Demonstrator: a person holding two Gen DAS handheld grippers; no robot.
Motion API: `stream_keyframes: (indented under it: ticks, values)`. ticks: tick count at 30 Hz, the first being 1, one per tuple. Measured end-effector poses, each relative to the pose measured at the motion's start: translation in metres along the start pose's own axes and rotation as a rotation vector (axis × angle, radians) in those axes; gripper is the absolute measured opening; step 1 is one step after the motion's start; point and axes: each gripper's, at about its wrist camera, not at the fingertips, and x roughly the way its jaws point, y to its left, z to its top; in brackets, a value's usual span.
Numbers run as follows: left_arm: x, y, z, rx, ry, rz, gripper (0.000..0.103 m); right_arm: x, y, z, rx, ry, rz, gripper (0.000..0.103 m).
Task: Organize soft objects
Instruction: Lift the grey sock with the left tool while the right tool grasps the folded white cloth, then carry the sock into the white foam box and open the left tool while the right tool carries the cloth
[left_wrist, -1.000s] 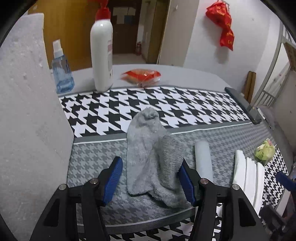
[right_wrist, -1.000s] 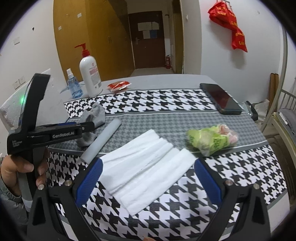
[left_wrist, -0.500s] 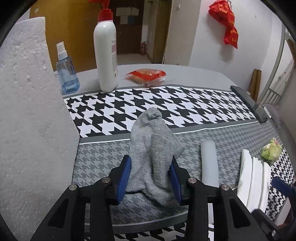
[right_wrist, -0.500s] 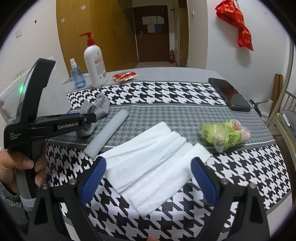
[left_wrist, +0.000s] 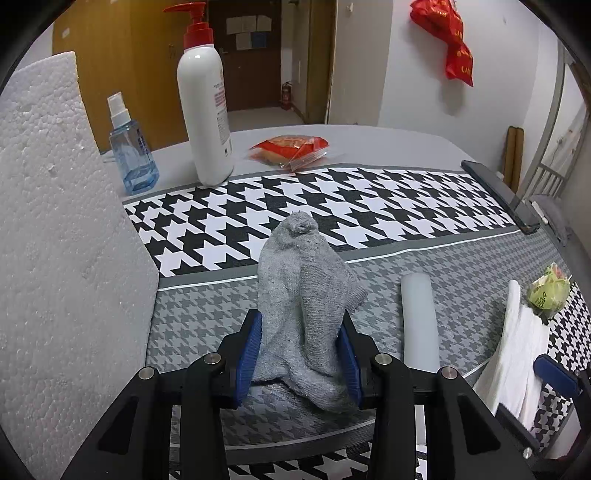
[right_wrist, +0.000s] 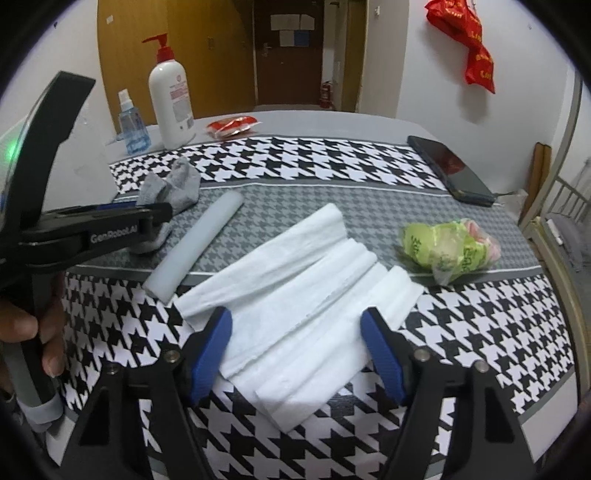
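Left gripper (left_wrist: 298, 354) pinching the grey sock (left_wrist: 303, 295); right gripper (right_wrist: 297, 350), jaws just closing around the white tissue (right_wrist: 295, 295) near the table's front edge, may tear a ply.

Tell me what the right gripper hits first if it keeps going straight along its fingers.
Most likely the white folded tissue paper: it lies on the table directly between and ahead of the right gripper, whose jaws have just been closing around it without touching yet. Depth is hard to judge, so it may reach the cloth beneath almost together.
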Motion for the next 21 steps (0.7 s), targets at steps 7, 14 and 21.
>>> stream_keyframes:
  ticks: [7,14,21]
  values:
    - [0.0,-0.001,0.0,0.004,0.001,-0.003,0.042,-0.006,0.005,-0.001,0.007,-0.012,-0.016,0.024]
    - [0.0,-0.002,-0.001,0.005,0.0,-0.005,0.042,-0.02,-0.003,-0.006,0.087,-0.042,0.011,0.011]
    - [-0.001,-0.002,-0.001,0.0,-0.001,-0.012,0.042,-0.054,-0.003,-0.005,0.104,-0.13,-0.016,0.011]
